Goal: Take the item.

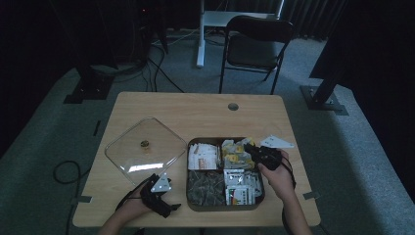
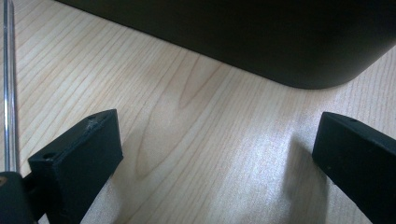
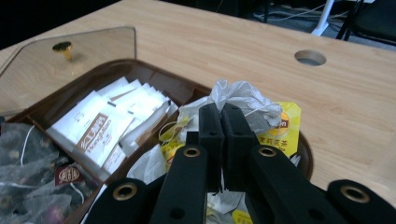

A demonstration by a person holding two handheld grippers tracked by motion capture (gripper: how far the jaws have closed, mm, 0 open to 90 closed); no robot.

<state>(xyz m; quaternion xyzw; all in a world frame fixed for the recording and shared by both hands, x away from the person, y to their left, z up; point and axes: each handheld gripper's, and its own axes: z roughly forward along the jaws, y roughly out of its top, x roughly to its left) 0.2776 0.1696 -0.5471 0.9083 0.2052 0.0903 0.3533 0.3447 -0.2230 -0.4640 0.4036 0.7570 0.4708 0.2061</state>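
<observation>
Dim and underexposed from the high view, corners sinking into black. Brighter, warmer up close: soft sheen on the table (image 2: 201, 154), faint shadows beside the near, blurred left claw (image 2: 219, 158). Mild glare on the clear lid (image 1: 144, 149).

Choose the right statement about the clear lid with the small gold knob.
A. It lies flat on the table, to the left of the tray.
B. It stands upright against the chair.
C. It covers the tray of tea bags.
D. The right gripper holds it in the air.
A: in the high view the clear lid lies flat on the table, left of the open tray.
</observation>
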